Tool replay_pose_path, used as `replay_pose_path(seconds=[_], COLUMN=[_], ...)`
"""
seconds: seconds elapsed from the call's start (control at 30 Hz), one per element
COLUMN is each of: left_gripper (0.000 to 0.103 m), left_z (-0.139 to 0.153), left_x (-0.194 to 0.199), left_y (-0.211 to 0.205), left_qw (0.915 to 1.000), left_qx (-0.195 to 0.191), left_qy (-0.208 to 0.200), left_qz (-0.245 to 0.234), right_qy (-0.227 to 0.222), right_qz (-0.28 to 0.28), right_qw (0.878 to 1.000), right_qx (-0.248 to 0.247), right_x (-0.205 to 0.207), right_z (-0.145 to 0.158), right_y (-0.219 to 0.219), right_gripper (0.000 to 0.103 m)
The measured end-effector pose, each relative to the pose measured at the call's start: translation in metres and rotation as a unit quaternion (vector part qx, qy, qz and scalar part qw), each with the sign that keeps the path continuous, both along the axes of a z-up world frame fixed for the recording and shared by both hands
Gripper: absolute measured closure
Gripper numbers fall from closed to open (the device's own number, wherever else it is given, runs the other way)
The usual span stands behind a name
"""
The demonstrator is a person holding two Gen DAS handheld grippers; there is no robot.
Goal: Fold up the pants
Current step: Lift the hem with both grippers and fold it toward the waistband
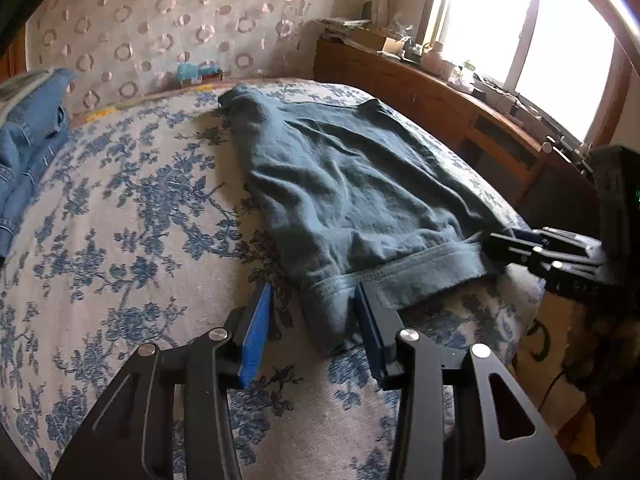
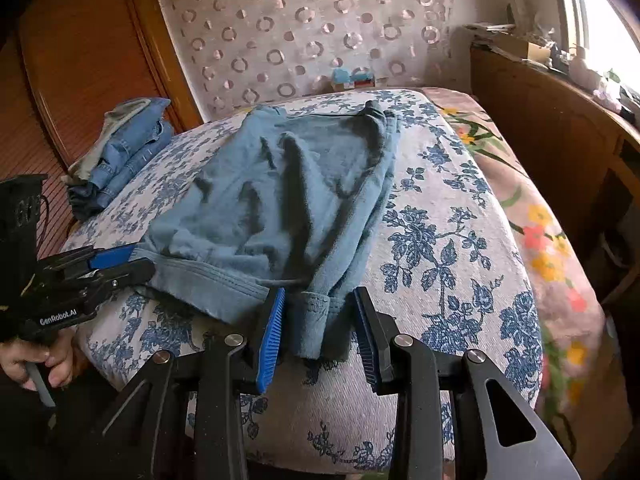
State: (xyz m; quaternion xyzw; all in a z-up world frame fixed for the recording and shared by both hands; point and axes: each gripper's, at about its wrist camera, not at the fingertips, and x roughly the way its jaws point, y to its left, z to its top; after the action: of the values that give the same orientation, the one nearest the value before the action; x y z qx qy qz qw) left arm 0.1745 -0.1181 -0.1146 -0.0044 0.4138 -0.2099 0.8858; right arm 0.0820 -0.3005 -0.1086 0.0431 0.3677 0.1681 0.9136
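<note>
Across the middle of both views spreads the bed (image 1: pixel 120 208), its blue floral cover (image 2: pixel 448 240) the widest surface I have to work on, which I judge is why the folding happens here. On it, from upper centre down to lower centre of each frame, lie the pants (image 1: pixel 340 184), a soft grey-blue pair already doubled over, the hem band nearest me and hanging a little past the mattress edge. At the upper left of the frame sits a stack of folded jeans (image 2: pixel 128 148), set well apart from the pants; I take it as finished pieces kept out of the way. Along the right side runs a wooden sideboard (image 1: pixel 440 92) under the bright window, its top crowded with small items too blurred to name. No box, basket or other container is near the pants. My left gripper (image 1: pixel 310 322) fills the bottom of the left wrist view, its 2 blue pads spread, with a corner of the hem between them and clear air beside the left pad, so nothing is pinched. My right gripper (image 2: pixel 320 328) stands the same way at the other corner: pads apart, cloth between, no squeeze that I can see. With both corners let go and resting flat, I judge this fold laid down, and the next grip would be for a further fold.
</note>
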Motion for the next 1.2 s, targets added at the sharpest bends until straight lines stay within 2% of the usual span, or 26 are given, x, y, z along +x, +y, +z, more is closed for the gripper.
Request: replay_pose_path(seconds=[0.13,0.2,0.23,0.27,0.33,0.5,0.57,0.63,0.9,1.2], left_gripper=[0.062,0.073,0.083,0.086,0.090,0.092,0.092,0.092,0.092,0.092], left_z=[0.000,0.000,0.001,0.004,0.011,0.040,0.060,0.083,0.164,0.203], left_x=[0.002,0.002,0.002,0.001,-0.004,-0.016,-0.024,-0.029,-0.056,-0.067], left_y=[-0.007,-0.006,-0.005,-0.003,-0.005,-0.007,-0.003,0.004,0.025,0.044], left_qw=[0.9998,0.9996,0.9996,0.9997,0.9996,0.9987,0.9972,0.9953,0.9857,0.9775], left_qx=[0.008,-0.010,-0.016,-0.018,-0.016,-0.018,-0.034,-0.052,-0.067,-0.066], left_qy=[-0.002,0.007,0.010,0.008,-0.002,-0.033,-0.056,-0.072,-0.148,-0.196], left_qz=[-0.016,-0.025,-0.021,-0.017,-0.025,-0.035,-0.036,-0.039,-0.047,-0.040], right_qy=[0.001,0.003,0.005,0.007,0.008,-0.026,-0.046,-0.068,-0.154,-0.204], right_qz=[0.008,0.016,0.019,0.023,0.026,0.038,0.042,0.048,0.085,0.118], right_qw=[1.000,1.000,1.000,0.999,0.998,0.997,0.996,0.994,0.982,0.970], right_qx=[-0.001,0.007,0.021,0.041,0.055,0.062,0.068,0.072,0.070,0.056], right_x=[0.002,0.003,0.004,0.006,0.006,-0.006,-0.014,-0.021,-0.056,-0.078], right_z=[-0.001,-0.001,-0.002,-0.003,-0.005,0.010,0.025,0.044,0.125,0.174], right_y=[0.002,0.001,-0.002,-0.005,-0.008,-0.005,-0.006,-0.008,-0.007,0.009], right_gripper=[0.071,0.076,0.080,0.085,0.087,0.088,0.088,0.088,0.088,0.088])
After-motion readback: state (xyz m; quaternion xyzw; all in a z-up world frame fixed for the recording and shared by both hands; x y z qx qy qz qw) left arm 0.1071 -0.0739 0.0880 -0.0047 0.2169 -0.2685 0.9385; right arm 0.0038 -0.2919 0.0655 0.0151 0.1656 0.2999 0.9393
